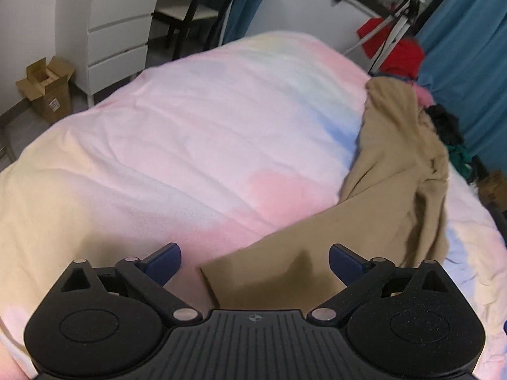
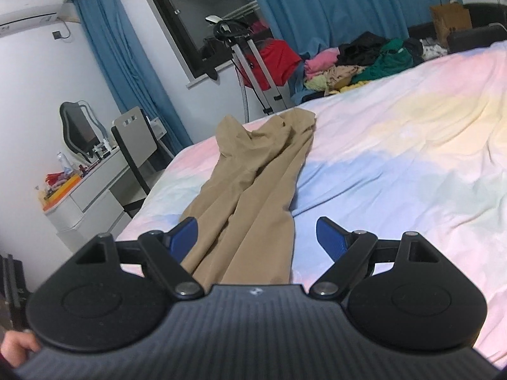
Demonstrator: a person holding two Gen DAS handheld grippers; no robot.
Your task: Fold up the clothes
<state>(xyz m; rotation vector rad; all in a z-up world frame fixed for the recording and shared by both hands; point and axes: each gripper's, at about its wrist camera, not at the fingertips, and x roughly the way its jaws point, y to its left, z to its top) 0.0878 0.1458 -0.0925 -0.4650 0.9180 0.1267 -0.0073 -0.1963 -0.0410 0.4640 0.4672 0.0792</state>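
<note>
A pair of tan trousers (image 1: 389, 190) lies stretched out on the pastel bed cover (image 1: 190, 126). In the left wrist view one leg end sits just under my left gripper (image 1: 255, 264), whose blue pads (image 1: 164, 266) stand wide apart with nothing pressed between them. In the right wrist view the trousers (image 2: 253, 190) run away from me, waist at the far end, legs passing between the fingers. My right gripper (image 2: 256, 237) hangs open over the leg ends; its left pad (image 2: 185, 236) is close to the cloth edge, and no pad presses on it.
A heap of mixed clothes (image 2: 364, 60) lies at the bed's far edge by the blue curtain (image 2: 332, 6). A stand with a red garment (image 2: 272, 60) is behind the bed. White drawers (image 1: 114, 31) and a cardboard box (image 1: 47, 91) stand beside it.
</note>
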